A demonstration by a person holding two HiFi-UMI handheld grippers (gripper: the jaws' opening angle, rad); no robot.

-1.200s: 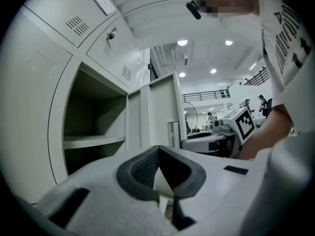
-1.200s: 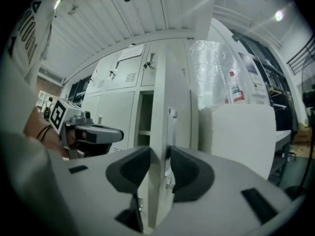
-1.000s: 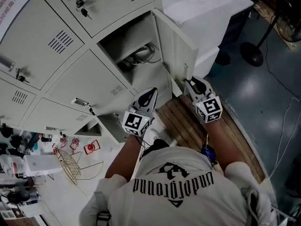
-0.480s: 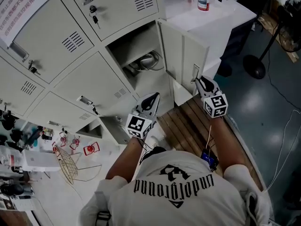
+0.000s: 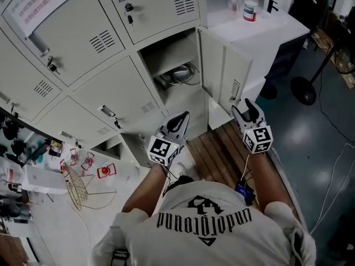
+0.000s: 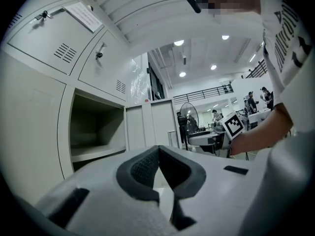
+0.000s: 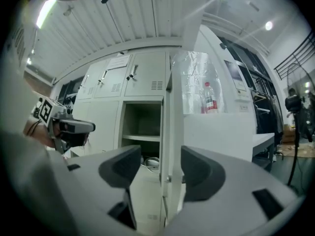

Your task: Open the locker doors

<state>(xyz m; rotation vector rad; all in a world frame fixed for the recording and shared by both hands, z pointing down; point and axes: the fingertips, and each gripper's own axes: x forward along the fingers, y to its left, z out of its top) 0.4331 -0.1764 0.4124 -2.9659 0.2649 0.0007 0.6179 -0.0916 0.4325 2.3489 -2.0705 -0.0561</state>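
One locker door [image 5: 223, 73] stands swung out to the right, its compartment [image 5: 172, 65] open with a coil of cable [image 5: 181, 74] on the shelf. My right gripper [image 5: 247, 108] sits just below the door's handle [image 5: 235, 91]; its jaws are opening and hold nothing. In the right gripper view the door's edge [image 7: 168, 146] stands upright beyond the gap between the fingers [image 7: 120, 168], clear of the pads. My left gripper [image 5: 178, 121] hangs in front of the lower lockers, shut and empty, its fingertips [image 6: 147, 163] meeting. It faces the open compartment [image 6: 96, 127].
Closed locker doors with keys [image 5: 130, 19] fill the upper left. A bottle [image 5: 250, 3] stands on the white cabinet [image 5: 260, 29] to the right of the door. A slatted wooden platform [image 5: 216, 154] lies underfoot. A fan base [image 5: 305, 90] is at right, a wire rack [image 5: 75, 184] at left.
The right gripper came off the door's handle, dropped a little below it and its jaws spread. The door swung further out. The left gripper stayed shut.
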